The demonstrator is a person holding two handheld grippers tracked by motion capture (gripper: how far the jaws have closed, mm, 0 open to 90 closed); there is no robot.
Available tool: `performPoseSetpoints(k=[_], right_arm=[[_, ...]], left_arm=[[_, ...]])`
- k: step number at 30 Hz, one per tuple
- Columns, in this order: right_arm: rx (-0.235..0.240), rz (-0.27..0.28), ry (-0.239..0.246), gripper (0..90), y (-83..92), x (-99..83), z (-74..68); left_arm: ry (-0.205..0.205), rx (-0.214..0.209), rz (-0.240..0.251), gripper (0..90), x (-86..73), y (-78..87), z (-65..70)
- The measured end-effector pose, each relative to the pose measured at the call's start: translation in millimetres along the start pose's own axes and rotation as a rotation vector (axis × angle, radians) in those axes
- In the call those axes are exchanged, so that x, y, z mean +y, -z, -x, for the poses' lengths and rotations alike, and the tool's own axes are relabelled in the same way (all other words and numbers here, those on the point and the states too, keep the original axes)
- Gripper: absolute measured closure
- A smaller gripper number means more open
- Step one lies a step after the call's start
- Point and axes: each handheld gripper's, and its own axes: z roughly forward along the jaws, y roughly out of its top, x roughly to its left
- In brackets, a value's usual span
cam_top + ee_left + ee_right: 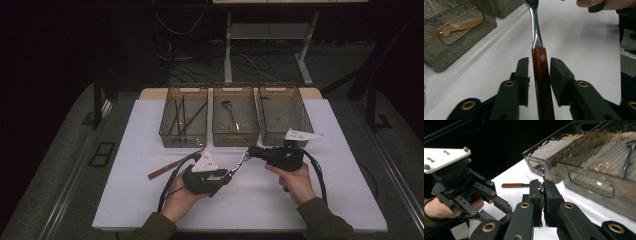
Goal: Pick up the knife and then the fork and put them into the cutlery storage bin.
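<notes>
A fork with a red-brown wooden handle [541, 82] and a steel neck [535, 30] hangs above the white table between both grippers. My left gripper [227, 176] [539, 67] has its jaws on either side of the handle, with a thin gap showing at each pad, so it stands open. My right gripper [251, 151] [543, 190] is shut on the fork's metal head, and thin tines [543, 173] stick out above its pads. In the right gripper view the left gripper [499, 205] shows at lower left, with a hand behind it.
Three smoky plastic bins stand in a row at the back: the left bin [183, 131] holds dark sticks, the middle bin [235, 135] a spoon [231, 112], and the right bin [285, 132] stands beside it. Another wooden-handled utensil [160, 172] lies on the table [340, 165].
</notes>
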Motion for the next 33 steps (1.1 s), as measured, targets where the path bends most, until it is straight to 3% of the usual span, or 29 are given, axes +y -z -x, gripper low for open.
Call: performPoseSetpoints(k=[9, 22, 27, 33], right_arm=[[-0.108, -0.02, 0.051, 86.5, 12.0, 21.0, 6.3], [-0.254, 0.01, 0.054, 86.5, 54.7, 67.9, 31.4], [-0.313, 0.034, 0.059, 86.5, 75.6, 91.3, 40.7], [-0.395, 0.055, 0.063, 86.5, 99.5, 116.3, 53.4]], left_arm=[[0.003, 0.009, 0.069, 45.7, -20.0, 23.2, -13.4], [0.075, 0.038, 0.077, 22.3, -57.6, 52.6, -31.2], [0.102, 0.025, 0.074, 13.9, -66.6, 54.2, -34.4], [0.106, 0.048, 0.067, 2.3, -69.7, 51.4, -35.0]])
